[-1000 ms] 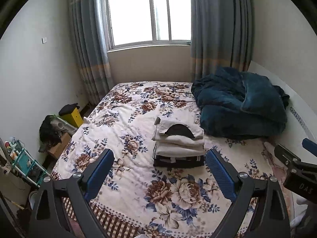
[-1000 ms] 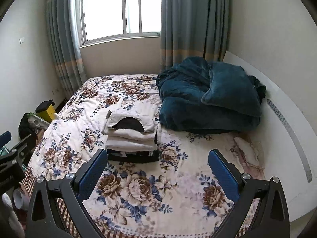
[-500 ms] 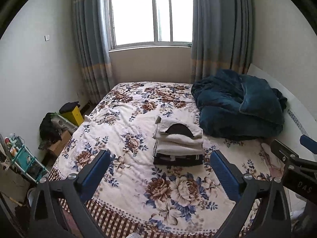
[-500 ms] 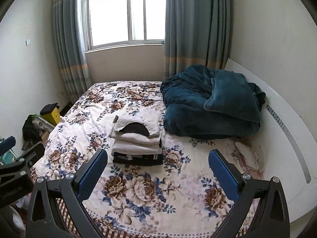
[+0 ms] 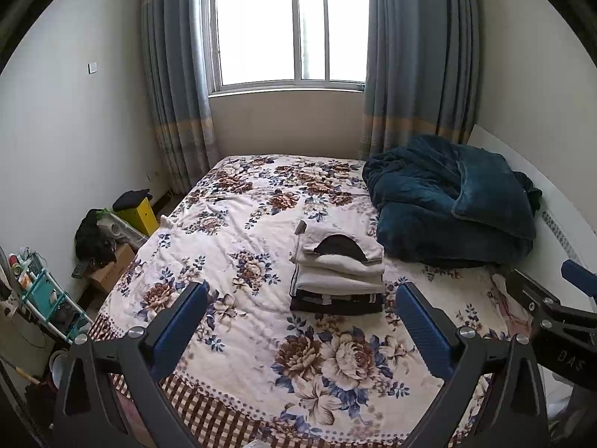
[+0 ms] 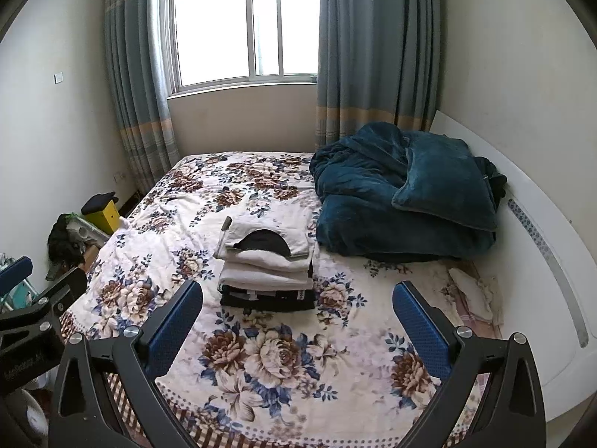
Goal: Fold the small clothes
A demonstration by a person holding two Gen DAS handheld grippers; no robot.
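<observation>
Over the last second both cameras have pulled back and risen from the bed (image 5: 238,339): the stack of folded clothes (image 5: 337,270) sits smaller and further off than it did, and more of the window and the near edge of the floral bedspread has come into sight. That retreat, with nothing carried, suggests the folding is finished, or that a pause has come before another garment is fetched.

The left gripper (image 5: 300,315) is spread wide, its blue pads empty, hanging above the foot of the bed. The right gripper (image 6: 298,313) is likewise spread wide and holds nothing; it hovers beside the left one, well apart from the clothes.

The stack lies near the middle of the bed, just beside the heaped teal blanket (image 5: 451,201) without clearly touching it. It is built of a dark garment at the bottom, pale folded pieces above, and on top a cream shirt whose neckline shows a dark lining. The edges look fairly square and the pile stands level.

No loose garment waiting to be folded is evident on the bedspread; a small pale cloth (image 6: 472,293) lies crumpled by the headboard, and whether it belongs to the task cannot be told.

As for containers, a cardboard box (image 5: 112,267) sits on the floor at the left, its contents hidden, and a teal rack (image 5: 44,296) holds small bottles.
</observation>
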